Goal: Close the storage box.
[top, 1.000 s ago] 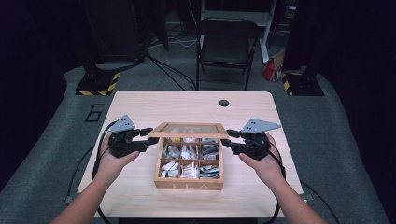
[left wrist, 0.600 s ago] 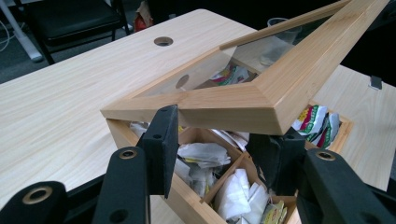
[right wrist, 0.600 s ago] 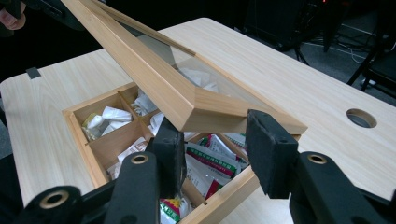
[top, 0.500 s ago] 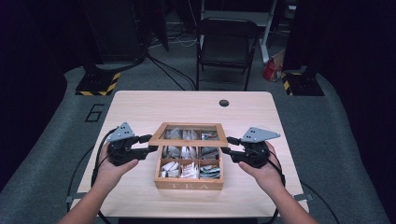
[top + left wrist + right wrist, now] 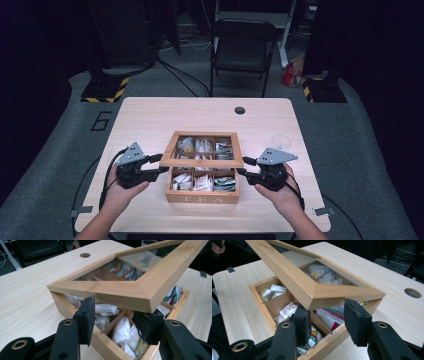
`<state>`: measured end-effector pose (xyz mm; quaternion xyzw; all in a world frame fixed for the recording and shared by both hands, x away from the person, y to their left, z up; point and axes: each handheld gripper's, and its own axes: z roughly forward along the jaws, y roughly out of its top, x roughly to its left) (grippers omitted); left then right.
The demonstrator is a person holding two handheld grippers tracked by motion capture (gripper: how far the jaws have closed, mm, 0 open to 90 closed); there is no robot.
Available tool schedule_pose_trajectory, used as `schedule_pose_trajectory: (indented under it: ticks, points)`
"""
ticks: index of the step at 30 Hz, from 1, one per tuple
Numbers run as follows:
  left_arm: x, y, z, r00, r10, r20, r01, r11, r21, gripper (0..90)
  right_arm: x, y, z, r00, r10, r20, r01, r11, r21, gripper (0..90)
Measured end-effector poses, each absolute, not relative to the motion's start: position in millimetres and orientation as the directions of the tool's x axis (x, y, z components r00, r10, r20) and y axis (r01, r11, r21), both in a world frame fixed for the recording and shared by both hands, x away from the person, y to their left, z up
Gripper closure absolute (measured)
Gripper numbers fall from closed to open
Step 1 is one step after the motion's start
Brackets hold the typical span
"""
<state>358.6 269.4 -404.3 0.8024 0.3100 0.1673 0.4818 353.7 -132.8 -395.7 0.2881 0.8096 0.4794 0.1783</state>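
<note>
Holding: lid (image 5: pixel 208 149) half-raised over tea box (image 5: pixel 202 197), mid-table (image 5: pixel 150 115).
Left gripper (image 5: pixel 159 166): jaws spread, straddling lid's front-left corner.
Right gripper (image 5: pixel 243 167): jaws spread, straddling front-right corner.
Contents: tea packets (image 5: pixel 202 183) in compartments.

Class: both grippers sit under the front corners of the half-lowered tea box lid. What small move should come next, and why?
Probably lower both grippers together a little more. The lid rests tilted on the left gripper and right gripper, above the open tea box and its packets, so an even drop would close it squarely.
</note>
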Motion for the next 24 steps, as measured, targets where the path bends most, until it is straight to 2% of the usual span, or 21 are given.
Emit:
schedule_pose_trajectory:
  ticks: [6,14,19,24]
  points:
    - [348.3,270.1,-420.4,0.758,0.652,-0.019,0.318,-0.343,0.884,52.3,345.3,-133.6,-410.7,-0.771,0.637,0.011,0.31,0.36,0.88,56.1]
    - [339.6,269.5,-442.6,0.77,0.637,-0.04,0.341,-0.358,0.869,52.3,333.9,-133.0,-432.8,-0.774,0.633,0.02,0.326,0.371,0.869,54.8]
    - [334.5,267.6,-448.8,0.78,0.626,-0.007,0.324,-0.395,0.86,52.2,329.5,-132.2,-440.2,-0.78,0.626,0.008,0.323,0.392,0.861,53.4]
    - [328.5,267.0,-454.0,0.785,0.618,-0.032,0.347,-0.397,0.849,51.5,325.7,-132.2,-447.9,-0.778,0.627,0.039,0.352,0.384,0.853,52.9]
